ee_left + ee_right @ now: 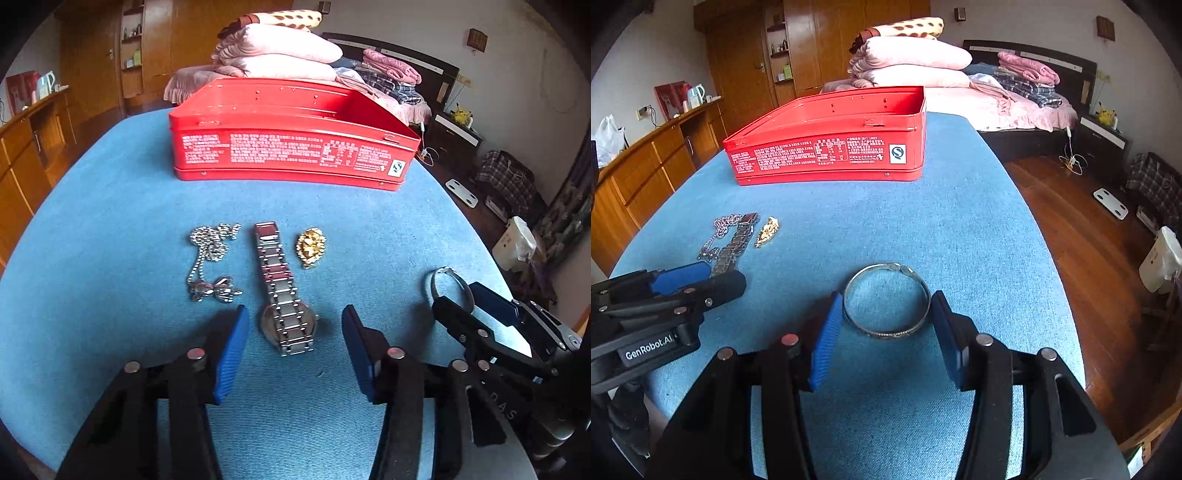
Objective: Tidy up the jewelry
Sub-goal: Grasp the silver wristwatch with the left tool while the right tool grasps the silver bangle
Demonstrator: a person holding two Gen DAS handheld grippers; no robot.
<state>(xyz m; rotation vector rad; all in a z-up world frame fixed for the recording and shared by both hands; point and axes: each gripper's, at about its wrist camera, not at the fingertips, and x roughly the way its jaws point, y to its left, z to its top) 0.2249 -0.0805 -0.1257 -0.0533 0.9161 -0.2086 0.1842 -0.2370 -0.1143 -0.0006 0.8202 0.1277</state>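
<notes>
Blue-padded left gripper [295,325] straddles wristwatch [286,295], jaws apart, no contact. Right gripper [886,314] pads clamp silver bangle [886,301] on blue cloth [960,229]. Bead necklace [212,258] and gold brooch [311,245] lie beside watch. Red tin [288,147], far, looks empty: sorting seemingly unstarted.

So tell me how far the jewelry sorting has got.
Nothing looks put away: the open red metal tin shows no jewelry inside. The right tongs are shut on the silver bangle; the left tongs straddle the steel-link wristwatch without touching. The beaded silver necklace and gold brooch remain.
</notes>
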